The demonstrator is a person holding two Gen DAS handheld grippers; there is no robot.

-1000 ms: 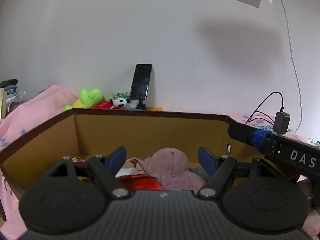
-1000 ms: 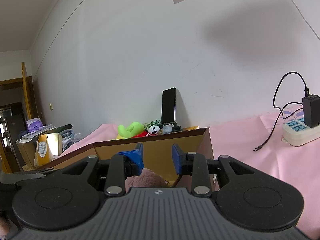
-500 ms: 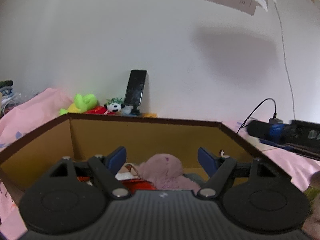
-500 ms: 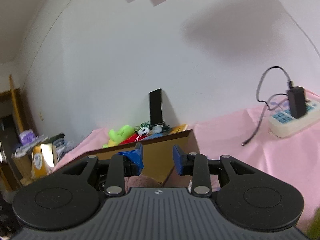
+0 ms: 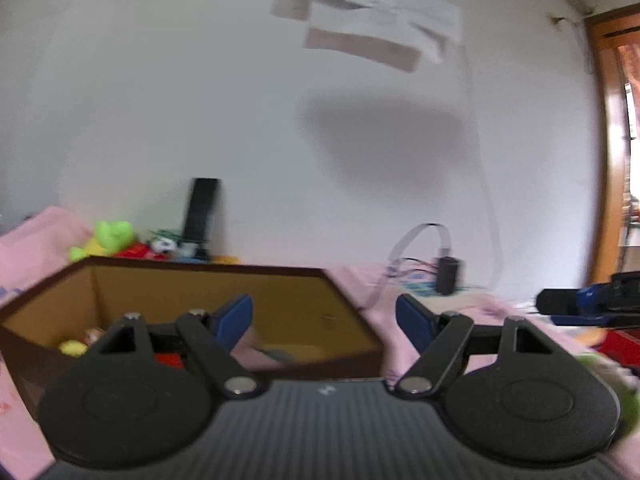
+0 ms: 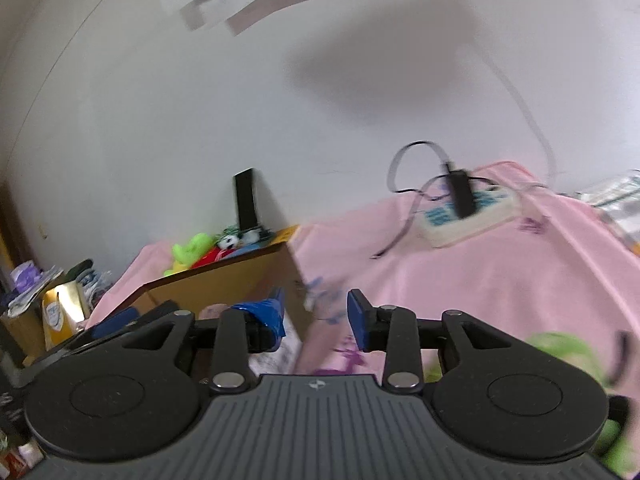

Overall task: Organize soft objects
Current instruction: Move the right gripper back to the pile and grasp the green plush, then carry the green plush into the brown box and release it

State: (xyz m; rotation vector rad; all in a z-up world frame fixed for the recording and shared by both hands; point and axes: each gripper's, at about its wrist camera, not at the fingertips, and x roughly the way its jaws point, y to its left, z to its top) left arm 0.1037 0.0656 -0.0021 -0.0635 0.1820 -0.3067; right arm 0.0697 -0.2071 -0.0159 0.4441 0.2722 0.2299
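Note:
An open cardboard box (image 5: 280, 280) stands on the pink sheet and holds soft toys, mostly hidden behind my left gripper; a small yellow one (image 5: 72, 347) shows at its left. My left gripper (image 5: 324, 322) is open and empty over the box's right corner. My right gripper (image 6: 316, 314) is open and empty, right of the box (image 6: 240, 276) over the pink sheet (image 6: 480, 272). A light green plush (image 6: 568, 352) lies at the lower right, partly hidden by the gripper body; it also shows in the left wrist view (image 5: 616, 376). Both views are blurred.
A green plush (image 5: 110, 236), a panda toy (image 5: 164, 245) and a black phone (image 5: 202, 212) on a stand sit behind the box by the wall. A power strip with charger and cable (image 6: 468, 208) lies far right. Clutter (image 6: 48, 292) stands at the left.
Both grippers have swung to the right, away from over the box. The pink plush in the box has dropped out of sight, and the light green plush has come into view.

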